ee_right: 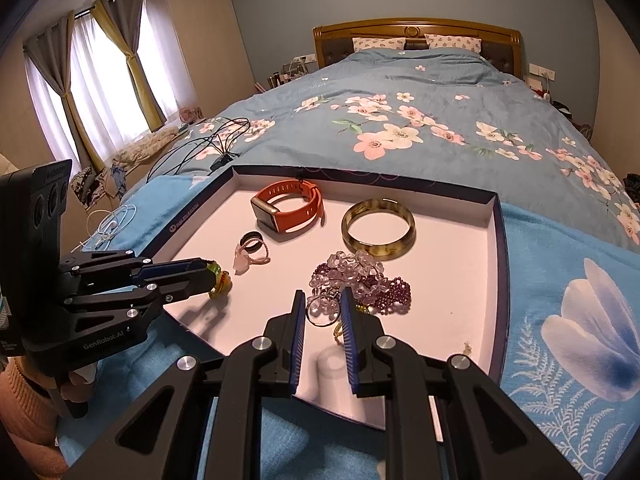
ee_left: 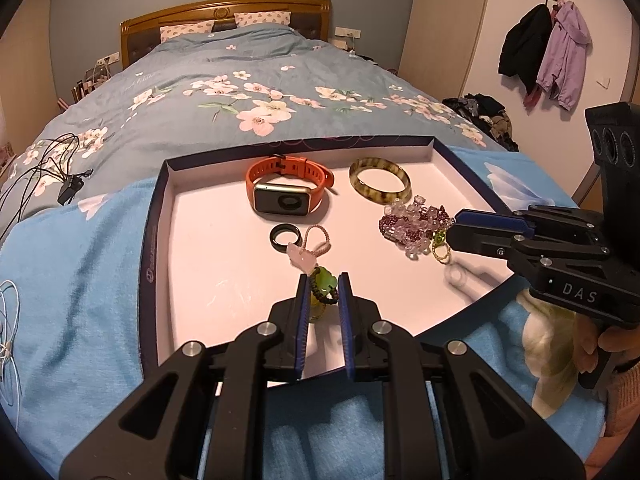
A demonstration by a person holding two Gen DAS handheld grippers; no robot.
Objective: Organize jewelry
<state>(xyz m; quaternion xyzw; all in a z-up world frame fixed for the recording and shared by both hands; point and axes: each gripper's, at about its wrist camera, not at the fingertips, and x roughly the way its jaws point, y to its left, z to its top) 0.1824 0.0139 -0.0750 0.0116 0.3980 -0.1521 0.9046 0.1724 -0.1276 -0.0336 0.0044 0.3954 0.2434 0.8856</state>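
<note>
A navy-rimmed white tray [ee_left: 160, 208] lies on the bed and holds jewelry. An orange smartwatch [ee_left: 286, 188], a mottled bangle [ee_left: 380, 180], a black ring [ee_left: 285, 236], a pink charm on a cord [ee_left: 304, 256] and a heap of purple and clear beads [ee_left: 416, 222] lie in it. My left gripper [ee_left: 323, 290] is shut on a green pendant with a dark cord [ee_left: 324, 286]. My right gripper [ee_right: 323, 308] straddles a clear bead bracelet [ee_right: 322, 308] at the near edge of the bead heap [ee_right: 360, 280]; its jaws stand a little apart, touching unclear.
The tray rests on a light blue floral blanket [ee_right: 560, 280] over a flowered duvet [ee_left: 260, 92]. Black cables [ee_left: 52, 160] lie left of the tray, white cord [ee_left: 8, 320] further left. Coats hang on the wall [ee_left: 544, 52]. Curtained windows [ee_right: 100, 80] are at left.
</note>
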